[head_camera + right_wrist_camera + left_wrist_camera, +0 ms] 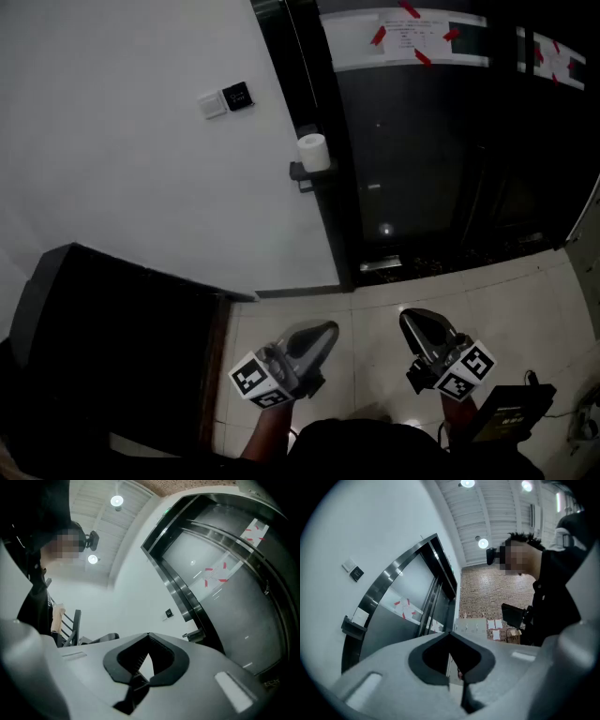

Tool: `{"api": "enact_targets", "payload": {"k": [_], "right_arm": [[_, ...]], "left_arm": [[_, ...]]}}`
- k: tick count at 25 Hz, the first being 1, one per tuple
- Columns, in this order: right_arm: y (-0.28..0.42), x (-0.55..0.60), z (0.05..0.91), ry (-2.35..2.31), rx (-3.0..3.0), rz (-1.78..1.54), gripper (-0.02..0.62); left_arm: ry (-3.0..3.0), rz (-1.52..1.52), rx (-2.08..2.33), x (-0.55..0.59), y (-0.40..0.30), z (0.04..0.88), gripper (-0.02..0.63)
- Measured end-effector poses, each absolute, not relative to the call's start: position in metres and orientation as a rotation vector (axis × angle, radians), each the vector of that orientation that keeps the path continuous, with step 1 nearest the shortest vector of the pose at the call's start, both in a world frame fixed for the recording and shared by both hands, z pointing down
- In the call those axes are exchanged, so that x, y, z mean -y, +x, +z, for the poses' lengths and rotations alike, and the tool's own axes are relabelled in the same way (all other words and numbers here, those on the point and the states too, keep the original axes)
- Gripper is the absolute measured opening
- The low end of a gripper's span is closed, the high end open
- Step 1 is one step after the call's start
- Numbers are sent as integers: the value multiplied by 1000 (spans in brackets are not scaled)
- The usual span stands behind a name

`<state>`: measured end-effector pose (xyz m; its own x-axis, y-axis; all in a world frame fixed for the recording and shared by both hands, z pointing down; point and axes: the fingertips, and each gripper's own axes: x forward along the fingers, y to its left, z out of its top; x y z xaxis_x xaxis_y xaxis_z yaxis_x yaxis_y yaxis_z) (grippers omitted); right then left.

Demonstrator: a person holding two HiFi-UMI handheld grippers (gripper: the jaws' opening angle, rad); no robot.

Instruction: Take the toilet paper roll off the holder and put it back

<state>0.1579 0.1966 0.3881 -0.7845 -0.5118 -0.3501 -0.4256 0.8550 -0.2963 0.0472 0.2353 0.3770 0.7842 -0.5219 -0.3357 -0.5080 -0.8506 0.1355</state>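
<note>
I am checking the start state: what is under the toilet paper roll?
A small dark holder at the edge of the white wall carries the toilet paper roll. The roll covers the holder's top.

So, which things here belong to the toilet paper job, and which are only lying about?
For the job:
- toilet paper roll, on its holder
- left gripper and right gripper, both shut and empty

Only lying about:
- white wall switch
- taped notice
- black cabinet
</note>
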Motion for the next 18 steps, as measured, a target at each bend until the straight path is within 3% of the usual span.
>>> {"api": "enact_targets", "payload": {"k": [10, 18], "right_arm": [[154, -155, 405, -706, -2678, -294, -2], [122, -69, 412, -821, -2719, -253, -2]], "left_arm": [[2896, -573, 865, -200, 43, 383, -3], [2875, -634, 780, -106, 10, 394, -3]]}}
